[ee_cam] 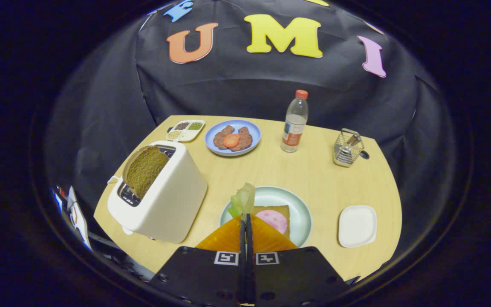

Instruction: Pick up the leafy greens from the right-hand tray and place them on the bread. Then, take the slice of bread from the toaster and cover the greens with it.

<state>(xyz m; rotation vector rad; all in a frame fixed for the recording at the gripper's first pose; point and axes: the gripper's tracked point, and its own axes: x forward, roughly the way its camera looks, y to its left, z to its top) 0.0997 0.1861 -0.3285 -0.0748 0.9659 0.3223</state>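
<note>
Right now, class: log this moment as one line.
tool: shut on leafy greens | position: over plate with bread | toaster: slice in slot | white tray

A pale wooden table (271,170) with a rounded far edge stands in a booth. Black cloth (245,89) hangs as the wall behind it, from about 9 o'clock round to 3 o'clock, creased and draped in folds. The cloth meets the tabletop along the far edge at 12 o'clock. Light falls evenly on the wood, while the cloth stays dim toward both sides.
</note>
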